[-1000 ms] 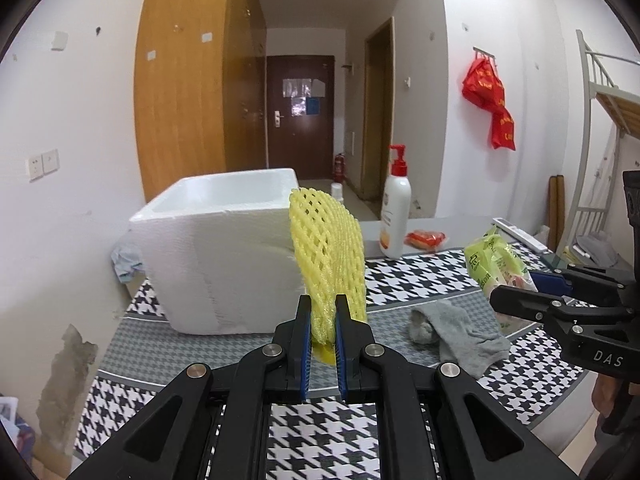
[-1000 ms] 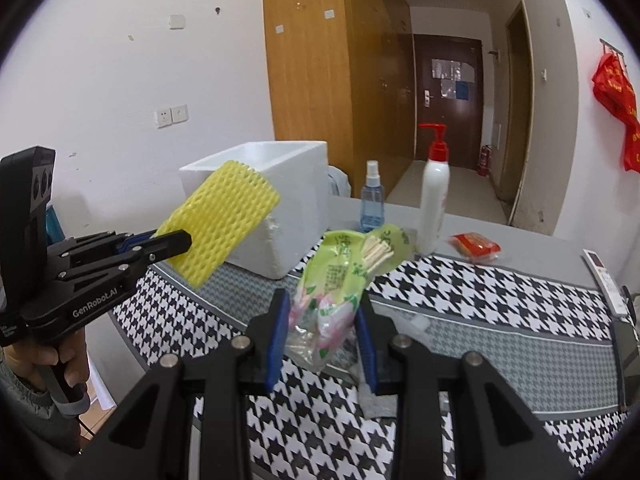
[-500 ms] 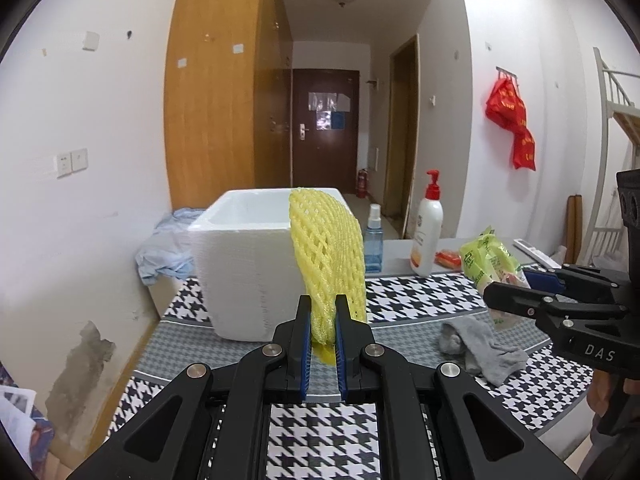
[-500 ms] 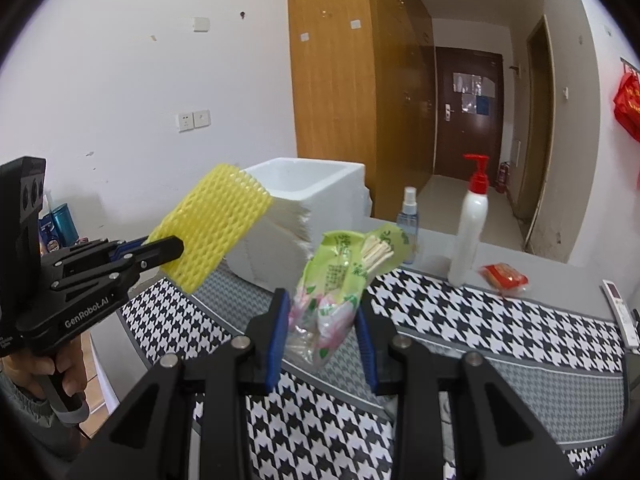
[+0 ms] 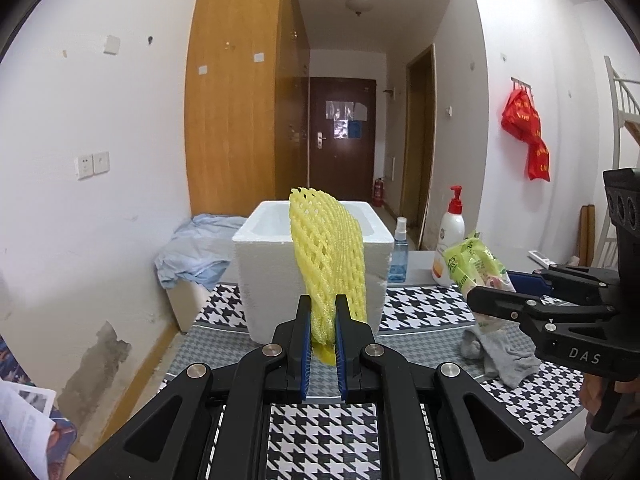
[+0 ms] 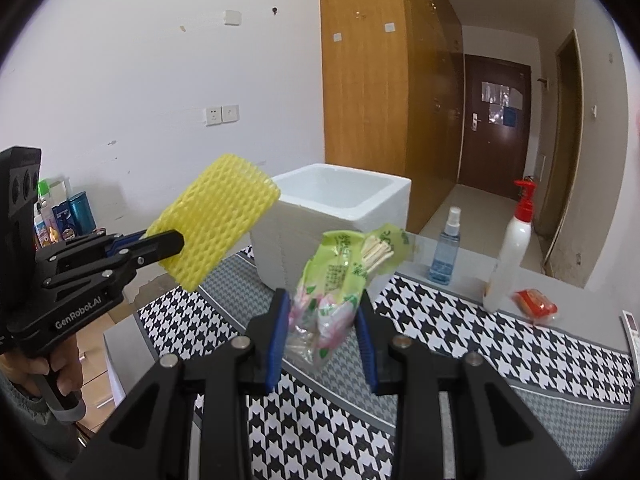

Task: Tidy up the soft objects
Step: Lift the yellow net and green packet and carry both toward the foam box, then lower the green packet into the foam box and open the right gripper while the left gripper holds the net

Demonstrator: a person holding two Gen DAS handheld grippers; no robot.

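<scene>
my left fingers (image 5: 323, 322) clamp yellow foam net (image 5: 328, 256), held up before white foam box (image 5: 272, 276) | my right fingers (image 6: 322, 332) grip green snack bag (image 6: 340, 280) above houndstooth worktop (image 6: 500, 340) | grey sock (image 5: 500, 354) lies there

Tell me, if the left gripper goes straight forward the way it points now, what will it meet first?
Probably the white foam box: it stands straight ahead of the left gripper, and the held yellow foam net would likely touch its front wall first. Depth is uncertain.

Both low over the tabletop (image 5: 320, 432), facing the foam box (image 5: 272, 280), shared with the door (image 6: 496, 120).
</scene>
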